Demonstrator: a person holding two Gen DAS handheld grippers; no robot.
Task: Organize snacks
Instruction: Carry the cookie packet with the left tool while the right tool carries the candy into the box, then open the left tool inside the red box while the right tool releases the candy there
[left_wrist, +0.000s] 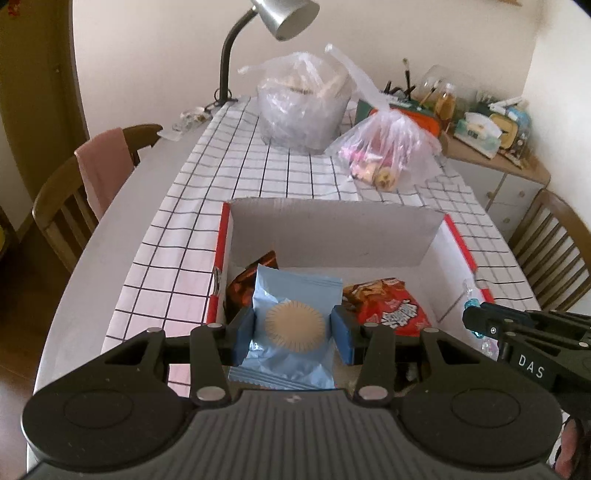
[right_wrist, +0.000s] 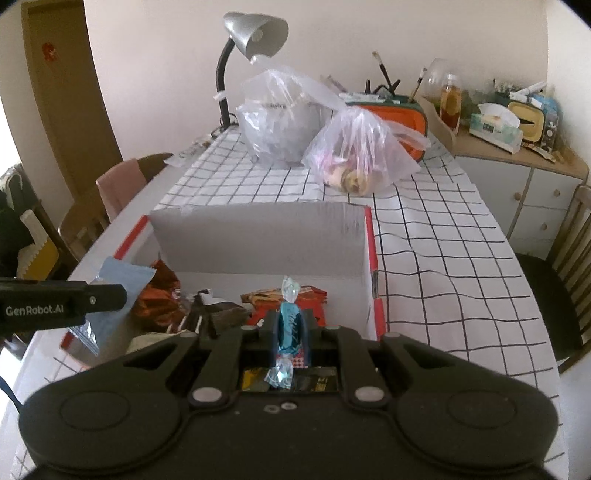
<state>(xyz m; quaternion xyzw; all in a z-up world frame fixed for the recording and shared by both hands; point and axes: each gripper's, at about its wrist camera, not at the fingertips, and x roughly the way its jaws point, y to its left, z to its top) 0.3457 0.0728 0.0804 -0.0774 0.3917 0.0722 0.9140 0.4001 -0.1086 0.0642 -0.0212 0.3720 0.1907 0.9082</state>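
My left gripper (left_wrist: 294, 332) is shut on a light blue cookie packet (left_wrist: 295, 295) and holds it over the near part of an open cardboard box (left_wrist: 332, 236) with red edges. My right gripper (right_wrist: 290, 328) is shut on a blue foil-wrapped candy (right_wrist: 289, 325), upright between the fingers, above the box's (right_wrist: 258, 236) near right part. Inside the box lie a red snack bag (left_wrist: 391, 306), a brown packet (left_wrist: 240, 284) and dark wrappers (right_wrist: 218, 314). The right gripper shows at the right edge of the left wrist view (left_wrist: 476, 317); the blue packet shows at the left of the right wrist view (right_wrist: 122, 280).
The box stands on a checked tablecloth (right_wrist: 443, 258). Two clear plastic bags (left_wrist: 303, 103) (left_wrist: 388, 151) with food and a desk lamp (left_wrist: 280, 18) stand at the far end. Wooden chairs (left_wrist: 62, 206) (left_wrist: 554, 251) flank the table. A cluttered cabinet (right_wrist: 517, 147) is at the far right.
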